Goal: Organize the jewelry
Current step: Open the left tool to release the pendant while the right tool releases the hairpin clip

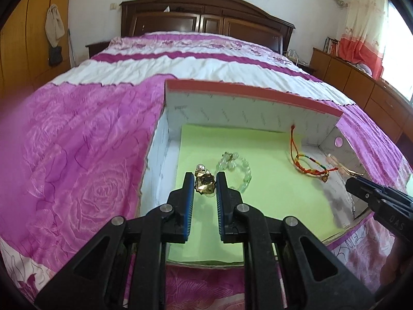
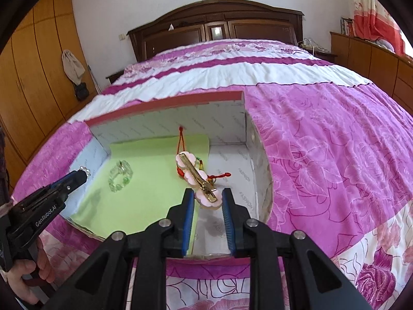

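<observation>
Here, scene: an open cardboard box (image 1: pixel 258 103) sits on a bed with a pink and white flowered cover (image 1: pixel 90 129); a light green sheet (image 1: pixel 271 193) lines most of the box floor.
Left gripper (image 1: pixel 204 178): its blue-padded jaws are drawn in close and clamp a crumpled gold ornament (image 1: pixel 205 184) topped with a pearl, held over the near left part of the green sheet.
Right gripper (image 2: pixel 207 193): its jaws are partly closed on the near end of a pink flower hair clip (image 2: pixel 197 174) with a gold metal bar; the clip sticks out forward over the right side of the box.
Bead bracelet (image 1: pixel 236 168): clear pale green beads, lying on the green sheet just beyond the left gripper, apart from its pads.
Cord bracelet (image 1: pixel 307 160): red, with green and yellow bands, lying at the right edge of the sheet, one strand running up to the back wall; in the right wrist view the hair clip hangs over it.
Person: a hand (image 2: pixel 25 279) grips the left gripper's handle at the lower left of the right wrist view.
Room: a dark wooden headboard (image 2: pixel 216 25) at the far end, wooden wardrobe doors (image 2: pixel 33 77) on the left.
</observation>
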`<state>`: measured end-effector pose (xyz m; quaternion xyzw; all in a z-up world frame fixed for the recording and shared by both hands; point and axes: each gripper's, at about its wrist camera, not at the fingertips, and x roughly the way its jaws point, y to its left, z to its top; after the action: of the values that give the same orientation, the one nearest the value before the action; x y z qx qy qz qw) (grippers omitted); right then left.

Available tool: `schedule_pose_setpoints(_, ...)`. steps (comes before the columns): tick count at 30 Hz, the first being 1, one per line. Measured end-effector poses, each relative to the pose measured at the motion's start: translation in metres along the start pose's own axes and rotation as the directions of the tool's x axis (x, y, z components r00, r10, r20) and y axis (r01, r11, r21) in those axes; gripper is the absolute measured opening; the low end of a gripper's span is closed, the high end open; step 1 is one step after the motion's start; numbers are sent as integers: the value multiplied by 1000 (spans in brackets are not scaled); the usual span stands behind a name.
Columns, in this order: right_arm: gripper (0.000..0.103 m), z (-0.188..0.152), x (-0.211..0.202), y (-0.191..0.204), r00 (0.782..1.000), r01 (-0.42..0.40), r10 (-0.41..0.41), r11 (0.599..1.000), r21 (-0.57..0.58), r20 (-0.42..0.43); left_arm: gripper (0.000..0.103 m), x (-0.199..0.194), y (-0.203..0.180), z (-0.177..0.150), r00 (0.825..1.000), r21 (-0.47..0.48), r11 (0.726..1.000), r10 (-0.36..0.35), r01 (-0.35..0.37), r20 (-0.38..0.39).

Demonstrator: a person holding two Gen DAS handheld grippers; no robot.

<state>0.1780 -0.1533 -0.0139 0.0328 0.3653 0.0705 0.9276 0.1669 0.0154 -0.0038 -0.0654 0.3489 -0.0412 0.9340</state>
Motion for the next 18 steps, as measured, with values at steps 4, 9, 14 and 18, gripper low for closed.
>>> schedule_pose_setpoints(4, 24, -1, 2, 1, 1000, -4, 4, 1000, -4, -24, 9, 0, 1, 0, 1000, -7, 1000, 4, -4, -14)
schedule_pose_setpoints(9, 25, 0, 4, 1, 998, -1, 1, 1000, -1, -59, 13, 3, -2, 0, 999, 11, 1000, 21, -20, -45)
schedule_pose_setpoints(14, 37, 2, 2, 1, 996, -32, 33, 999, 13, -79, 32, 2, -2, 2, 996, -15, 999, 38, -39, -77)
schedule_pose_setpoints(18, 44, 2, -7, 2, 997, -62, 63, 998, 21, -54, 35, -7, -7, 4, 998, -7, 1000, 14, -14, -62)
